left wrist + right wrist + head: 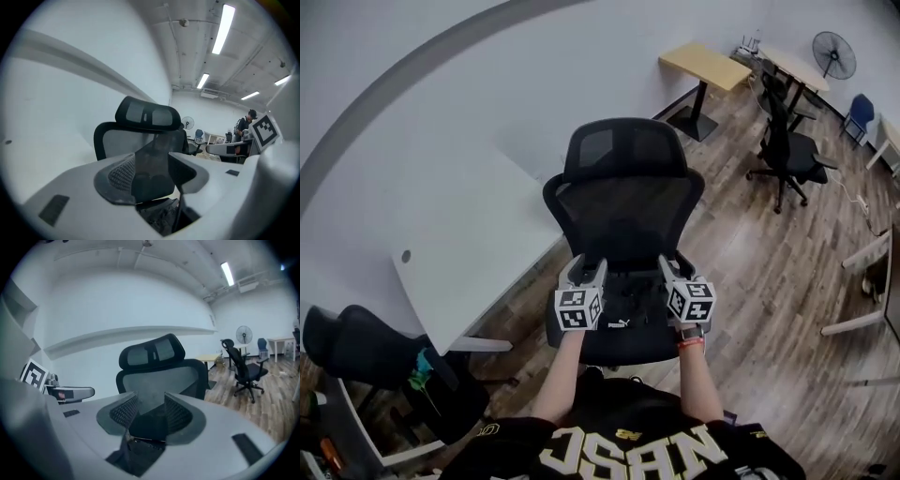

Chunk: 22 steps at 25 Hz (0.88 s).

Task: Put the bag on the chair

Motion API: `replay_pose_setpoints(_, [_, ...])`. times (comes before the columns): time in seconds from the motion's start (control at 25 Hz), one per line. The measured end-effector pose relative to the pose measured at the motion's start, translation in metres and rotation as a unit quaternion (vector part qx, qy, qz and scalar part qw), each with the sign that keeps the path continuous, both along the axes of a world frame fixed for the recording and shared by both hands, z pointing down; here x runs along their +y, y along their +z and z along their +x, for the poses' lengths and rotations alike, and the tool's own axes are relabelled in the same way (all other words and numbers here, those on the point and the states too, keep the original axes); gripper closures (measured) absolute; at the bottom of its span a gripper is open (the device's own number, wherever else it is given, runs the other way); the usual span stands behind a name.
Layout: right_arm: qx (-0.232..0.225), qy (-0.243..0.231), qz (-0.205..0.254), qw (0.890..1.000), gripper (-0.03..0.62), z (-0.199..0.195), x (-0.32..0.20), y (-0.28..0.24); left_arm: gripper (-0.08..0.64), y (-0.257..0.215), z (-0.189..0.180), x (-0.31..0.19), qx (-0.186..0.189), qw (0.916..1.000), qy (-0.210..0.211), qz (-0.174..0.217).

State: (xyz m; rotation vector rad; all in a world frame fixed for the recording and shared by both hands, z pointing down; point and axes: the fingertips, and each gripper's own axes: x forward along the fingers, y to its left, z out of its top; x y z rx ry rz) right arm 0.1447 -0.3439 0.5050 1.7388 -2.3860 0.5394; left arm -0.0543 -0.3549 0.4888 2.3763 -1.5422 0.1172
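A black mesh office chair [623,202] stands right in front of me, with a black bag [623,314] lying on its seat. My left gripper [591,264] is down on the bag's left part and my right gripper [675,265] on its right part. In the left gripper view, dark bag fabric [150,180] fills the gap between the jaws of the left gripper [152,164] and touches both pads. In the right gripper view, a black fold of the bag [147,427] sits between the pads of the right gripper [147,411] and reaches both. The chair back [161,376] rises behind.
A white table [469,253] stands to the chair's left, with another dark chair [366,347] below it. Far right are a wooden desk [705,66], a black office chair [787,150] and a fan [834,53]. A person [246,124] stands in the background.
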Motion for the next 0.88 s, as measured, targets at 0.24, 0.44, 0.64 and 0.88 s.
replay_pose_setpoints(0.24, [0.031,-0.05,0.081,0.995,0.462,-0.03,0.004,-0.068,0.419,-0.059,-0.01,0.008,-0.024,0.9972,0.006,0.071])
replay_pose_setpoints(0.44, [0.013,-0.045,0.106,0.993,0.542,-0.035,0.007,-0.094,0.497,-0.084,-0.015,0.02,-0.018,0.995,0.002,0.099])
replay_pose_setpoints(0.64, [0.004,-0.035,0.099,0.994,0.583,-0.039,0.008,-0.091,0.545,-0.097,-0.015,0.027,-0.018,0.9931,0.013,0.115])
replay_pose_setpoints(0.88, [0.008,-0.031,0.086,0.996,0.583,-0.04,0.007,-0.084,0.546,-0.099,-0.013,0.026,-0.001,0.9929,0.03,0.115])
